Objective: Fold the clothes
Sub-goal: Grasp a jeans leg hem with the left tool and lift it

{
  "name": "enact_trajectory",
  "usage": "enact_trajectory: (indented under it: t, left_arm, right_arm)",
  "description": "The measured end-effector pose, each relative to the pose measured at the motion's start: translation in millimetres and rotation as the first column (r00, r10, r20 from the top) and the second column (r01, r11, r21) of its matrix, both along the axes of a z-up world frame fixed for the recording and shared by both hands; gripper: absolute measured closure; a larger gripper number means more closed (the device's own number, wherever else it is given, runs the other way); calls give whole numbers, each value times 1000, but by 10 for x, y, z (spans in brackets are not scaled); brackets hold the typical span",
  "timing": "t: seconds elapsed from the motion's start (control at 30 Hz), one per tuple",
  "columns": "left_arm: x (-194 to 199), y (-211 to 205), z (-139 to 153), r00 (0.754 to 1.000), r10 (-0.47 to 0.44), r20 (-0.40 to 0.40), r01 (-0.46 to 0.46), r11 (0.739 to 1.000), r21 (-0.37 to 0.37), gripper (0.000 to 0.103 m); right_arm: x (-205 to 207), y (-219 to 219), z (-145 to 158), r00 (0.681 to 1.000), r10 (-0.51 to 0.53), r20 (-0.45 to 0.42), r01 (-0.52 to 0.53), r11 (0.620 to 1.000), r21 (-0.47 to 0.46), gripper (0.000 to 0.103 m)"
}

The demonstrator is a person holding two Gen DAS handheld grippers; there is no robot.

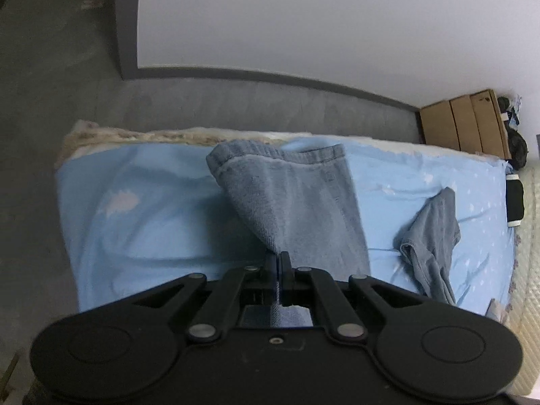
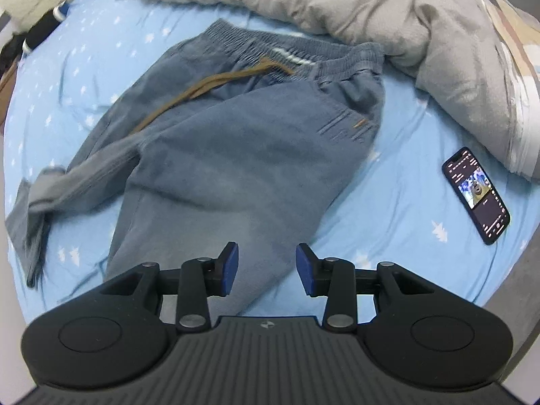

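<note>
A pair of blue denim trousers with an elastic waistband and a brown drawstring lies on a light blue bedsheet. My right gripper is open, its blue pads hovering over one trouser leg near the bed's near edge. My left gripper is shut on the hem end of one trouser leg, which is lifted above the sheet. The other leg end lies crumpled to the right in the left wrist view, and at the left in the right wrist view.
A grey duvet is bunched at the far side of the bed. A phone with a lit screen lies on the sheet at right. Cardboard boxes stand by the wall beyond the bed. Grey floor surrounds the mattress.
</note>
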State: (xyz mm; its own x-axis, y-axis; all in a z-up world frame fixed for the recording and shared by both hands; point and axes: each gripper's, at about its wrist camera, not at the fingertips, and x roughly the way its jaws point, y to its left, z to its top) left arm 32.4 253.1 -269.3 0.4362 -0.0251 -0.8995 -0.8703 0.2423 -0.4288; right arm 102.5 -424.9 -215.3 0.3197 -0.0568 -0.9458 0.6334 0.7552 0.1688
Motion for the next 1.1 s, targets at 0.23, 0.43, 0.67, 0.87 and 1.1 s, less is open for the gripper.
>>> enact_trajectory:
  t: [0.23, 0.43, 0.67, 0.87, 1.1]
  left_arm:
    - [102, -376, 451, 997, 71, -19, -68, 990, 120, 103]
    - [47, -668, 773, 981, 191, -18, -182, 959, 218, 103]
    - [71, -823, 1051, 974, 228, 5, -219, 932, 288, 103]
    - [333, -784, 1340, 976, 204, 82, -219, 922, 319, 103]
    - [665, -642, 1874, 958, 121, 261, -210, 913, 348, 103]
  right_arm:
    - [-5, -1025, -167, 982, -160, 99, 154, 986, 67, 46]
    - [179, -1844, -743, 968, -234, 90, 218, 963, 157, 43]
    - [497, -2145, -1332, 964, -265, 20, 254, 943, 215, 60]
    - [755, -2022, -1062, 972, -220, 78, 198, 953, 229, 92]
    - [1050, -1991, -52, 917, -131, 376, 5, 948, 318, 93]
